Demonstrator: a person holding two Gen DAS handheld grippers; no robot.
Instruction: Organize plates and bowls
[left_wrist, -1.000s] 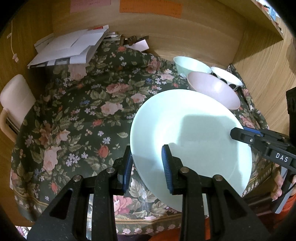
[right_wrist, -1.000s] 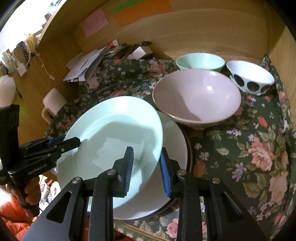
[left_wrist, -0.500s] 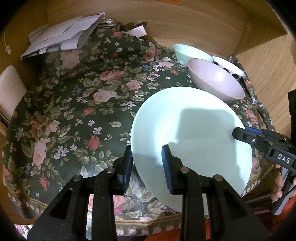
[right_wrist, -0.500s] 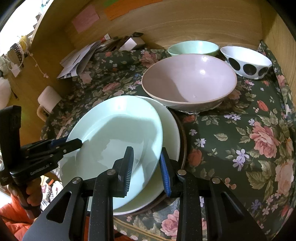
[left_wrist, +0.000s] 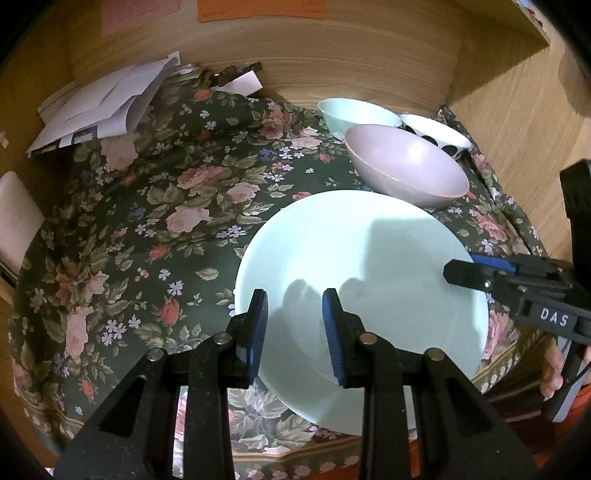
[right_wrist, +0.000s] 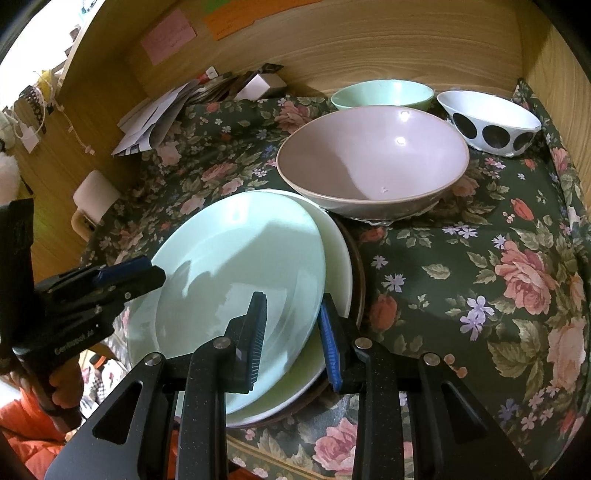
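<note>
Left wrist view: the left gripper (left_wrist: 293, 325) straddles the near rim of the mint plate (left_wrist: 369, 280), jaws narrow, one pad above and one below the edge; pad contact is hard to confirm, so the grip looks like a pinch rather than a sure clamp. The right gripper (left_wrist: 480, 275) reaches in from the far side to the opposite rim. Two-sided hold probably keeps the wide plate level. The pink bowl (left_wrist: 406, 170) sits just beyond, with the mint bowl (left_wrist: 354, 112) and dotted bowl (left_wrist: 436, 134) behind it, all on the floral cloth (left_wrist: 147, 221) over the tabletop.

Right wrist view: the right gripper (right_wrist: 293, 328) has its jaws narrow about the plate's right edge. The mint plate sits on a cream plate (right_wrist: 338, 254), which rests on a dark plate (right_wrist: 356, 266) showing only as a brown rim. The top plate lies offset to the left, not centred, likely why both grippers flank it: to square the stack. The left gripper (right_wrist: 147, 273) meets the plate's left rim. Bowls stay grouped at the back, apart from the plates. Papers (right_wrist: 155, 118) lie in the far corner.
</note>
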